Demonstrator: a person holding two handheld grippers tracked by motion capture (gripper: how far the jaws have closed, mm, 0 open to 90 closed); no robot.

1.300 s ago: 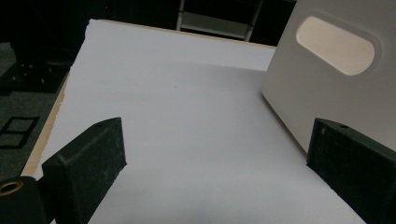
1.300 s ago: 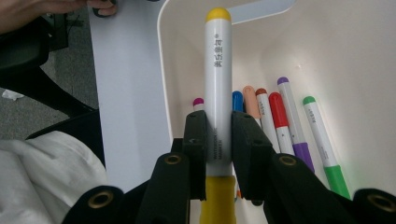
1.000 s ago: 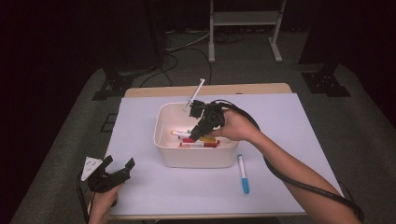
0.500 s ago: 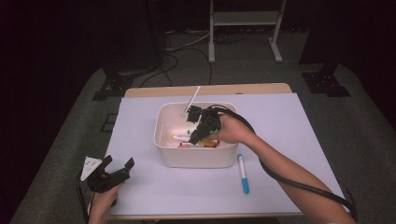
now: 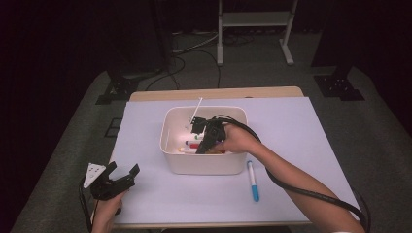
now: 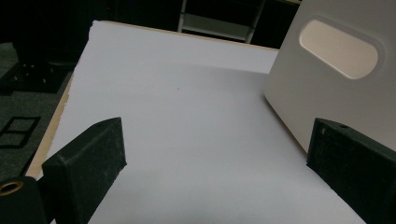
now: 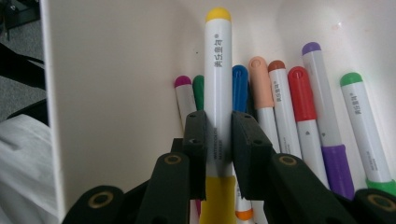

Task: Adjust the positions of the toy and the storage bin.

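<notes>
The right gripper [image 5: 200, 141] was inside the white bin [image 5: 170, 145], which stood near the middle of the bench [image 5: 301, 126]. Its fingers [image 7: 195, 140] were clamped on the barrel of a yellow-capped marker [image 7: 218, 70], one pad on each side. In the right gripper view the marker lay along the line of the fingers, its yellow cap pointing away from the gripper toward the far inner wall of the bin. Below and beside the held marker, further markers lay side by side on the floor of the bin: magenta, green, blue, peach, brown, red [image 7: 301, 93], purple [image 7: 322, 116] and a second green one [image 7: 364, 126]. Whether the held marker touched the bin floor could not be determined.

A blue-capped marker [image 5: 252, 180] lay on the bench just outside the bin, off the bin's near right corner.

The left gripper [image 5: 120, 178] was well apart from the bin, toward the near left corner of the bench. Its fingers [image 6: 88, 158] stood wide open with nothing between them. In the left gripper view they pointed toward the bin's side wall with its oval handle recess [image 6: 338, 47].
</notes>
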